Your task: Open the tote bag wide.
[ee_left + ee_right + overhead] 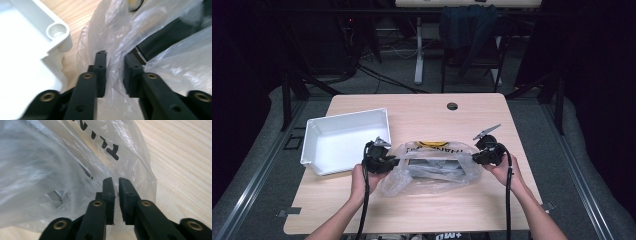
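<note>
Both tools engaged on the clear plastic bag (432,167), which lies on the table (422,210) in front of the person, roughly centre, just right of the white bin (343,140).

Left tool (115,58): jaws a little apart, a fold of bag film standing between them; the gap looks too wide for a firm pinch, so I read it as closing on the film, grip not yet secure. In the high view the left tool (379,159) sits at the bag's left end, close to the bin's near right corner.

Right tool (115,182): jaws nearly together on the bag's edge, film caught between the pads; looks clamped on the bag. In the high view the right tool (486,150) is at the bag's right end.

Progress, as judged: the bag is gripped or nearly gripped at both ends but rests flat on the table, not lifted. A dark flat object (162,37) is inside it, along with something yellow and black (432,144) at the far side; identity unclear. Contents not out, bin holds nothing I can see. Most of the work remains.

Obstructions: bin corner (58,32) crowds the left tool. Slack film may slip. Farther off: a cable hole (452,106) in the table, then a chair (472,35) beyond the far edge; neither interferes.
</note>
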Demonstrator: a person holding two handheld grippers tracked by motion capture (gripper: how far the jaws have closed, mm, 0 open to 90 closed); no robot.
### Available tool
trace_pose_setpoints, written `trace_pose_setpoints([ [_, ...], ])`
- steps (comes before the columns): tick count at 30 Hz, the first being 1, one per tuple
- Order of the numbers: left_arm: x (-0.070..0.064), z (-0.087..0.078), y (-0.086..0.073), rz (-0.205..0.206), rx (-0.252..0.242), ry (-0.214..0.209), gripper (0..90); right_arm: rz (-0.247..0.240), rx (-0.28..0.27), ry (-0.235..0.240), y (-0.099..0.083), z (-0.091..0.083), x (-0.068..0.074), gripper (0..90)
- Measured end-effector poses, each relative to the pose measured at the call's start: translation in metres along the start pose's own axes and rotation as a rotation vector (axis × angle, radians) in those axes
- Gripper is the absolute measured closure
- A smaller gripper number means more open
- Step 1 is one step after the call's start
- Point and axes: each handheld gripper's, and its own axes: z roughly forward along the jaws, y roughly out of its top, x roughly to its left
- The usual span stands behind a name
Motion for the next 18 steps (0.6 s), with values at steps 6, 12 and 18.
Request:
trace_pose_setpoints([
  [6, -0.007, 0.031, -0.003, 0.025, 0.104, 0.011, 87.1, 0.007, 0.056, -0.073, 0.001, 0.014, -0.002, 86.5],
  [12, -0.009, 0.030, -0.003, 0.047, 0.141, 0.004, 87.6, -0.045, 0.121, -0.124, -0.001, 0.017, 0.002, 86.5],
  [18, -0.008, 0.031, -0.003, 0.046, 0.144, 0.023, 87.8, -0.037, 0.127, -0.141, -0.001, 0.022, 0.000, 88.5],
])
